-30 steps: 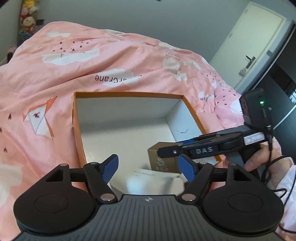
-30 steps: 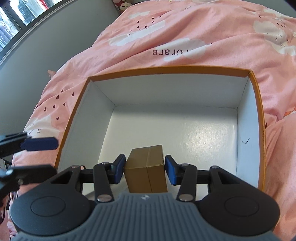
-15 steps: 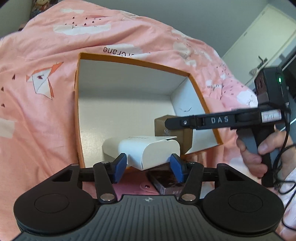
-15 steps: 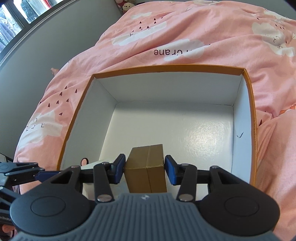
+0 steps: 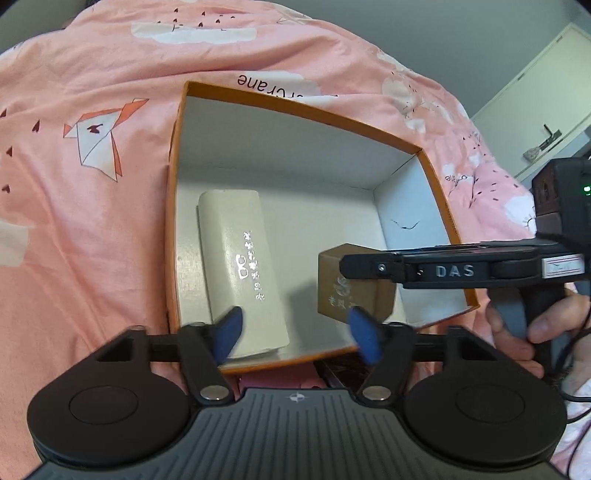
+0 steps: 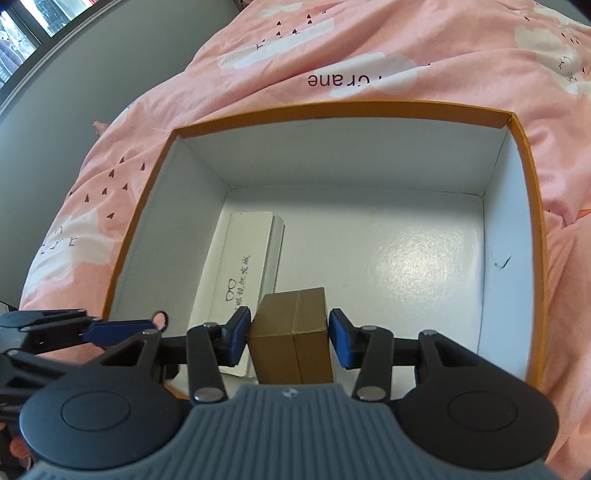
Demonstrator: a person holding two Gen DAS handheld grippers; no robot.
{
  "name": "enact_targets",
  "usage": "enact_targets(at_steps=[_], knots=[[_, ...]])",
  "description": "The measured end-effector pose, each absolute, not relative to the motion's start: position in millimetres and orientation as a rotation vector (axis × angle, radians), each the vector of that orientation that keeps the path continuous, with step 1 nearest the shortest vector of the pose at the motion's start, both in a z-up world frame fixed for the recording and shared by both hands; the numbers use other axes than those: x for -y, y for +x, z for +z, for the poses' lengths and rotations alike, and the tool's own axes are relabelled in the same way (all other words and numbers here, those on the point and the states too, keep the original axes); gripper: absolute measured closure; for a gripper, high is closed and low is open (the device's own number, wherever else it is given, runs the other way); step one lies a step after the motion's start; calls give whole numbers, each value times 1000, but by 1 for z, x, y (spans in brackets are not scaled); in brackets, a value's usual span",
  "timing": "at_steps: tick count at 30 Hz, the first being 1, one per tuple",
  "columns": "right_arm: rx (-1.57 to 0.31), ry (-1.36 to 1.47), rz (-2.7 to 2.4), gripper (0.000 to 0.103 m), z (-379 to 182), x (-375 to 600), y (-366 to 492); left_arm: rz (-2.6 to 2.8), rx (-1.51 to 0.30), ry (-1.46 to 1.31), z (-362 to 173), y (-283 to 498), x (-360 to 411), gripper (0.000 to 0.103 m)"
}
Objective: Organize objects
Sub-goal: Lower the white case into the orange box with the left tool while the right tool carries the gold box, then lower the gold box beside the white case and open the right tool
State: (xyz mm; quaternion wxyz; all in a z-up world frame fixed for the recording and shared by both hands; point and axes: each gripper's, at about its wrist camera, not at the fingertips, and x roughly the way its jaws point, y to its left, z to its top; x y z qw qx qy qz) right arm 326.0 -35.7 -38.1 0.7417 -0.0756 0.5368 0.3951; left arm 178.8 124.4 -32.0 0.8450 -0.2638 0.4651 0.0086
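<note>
An orange-rimmed box (image 5: 295,107) with a white inside sits on the pink duvet. A long white carton (image 5: 240,266) with silver print lies flat along its left wall, also in the right wrist view as the white carton (image 6: 243,266). My left gripper (image 5: 295,326) hovers over the box's near edge with its jaws opening. The pads are off the carton, whose near end lies below the left finger. My right gripper (image 6: 290,332) is shut on a small brown box (image 6: 291,332) low inside the orange box (image 6: 332,107). From the left, the brown box (image 5: 354,295) shows at the near right.
The pink patterned duvet (image 5: 92,221) surrounds the box on all sides. A hand (image 5: 517,332) holds the right gripper's handle. A dark flat object (image 5: 340,373) lies just outside the box's near wall. A door (image 5: 535,110) stands at the far right and a window (image 6: 22,33) at the upper left.
The white carton was between the left jaws half a second ago; now it lies flat in the orange box and those jaws have spread. The right gripper has kept still with the brown box.
</note>
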Motion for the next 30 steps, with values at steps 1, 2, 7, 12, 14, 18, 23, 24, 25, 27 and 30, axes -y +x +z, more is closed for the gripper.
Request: enact_targets(at_steps=[1,2,7,12,14,18,23,24,25,27,30], knots=[[-1176,-167,862,54,-39,35,327,14,-980,-556,-31,177,-125,22],[-1178,-167,858,54,-40,34,329,16,-977,-552,-31,176,-125,22],[-1188,-167,842,54,-44,28,336,28,-914,-553,-23,170,-130,23],[-1212,-177,827,54,-51,15,340,100,-788,-485,-6,164,-135,22],[-1219,-183,816,54,-54,9,343,142,-759,-439,-2,165,-136,22],[-1249,-174,798,54,-62,-2,350,190,-757,-422,-5,170,-137,22],[-1264,-173,792,52,-67,-14,355,266,-764,-344,-15,175,-125,27],[-1268,-167,791,52,-68,-16,356,285,-765,-330,-16,175,-123,28],[-1271,-166,791,51,-70,-17,356,299,-766,-318,-18,175,-120,29],[-1269,-185,798,46,-70,-20,354,309,-755,-307,-21,174,-118,29],[-1255,-222,813,36,-67,-22,348,318,-747,-290,-23,173,-117,29]])
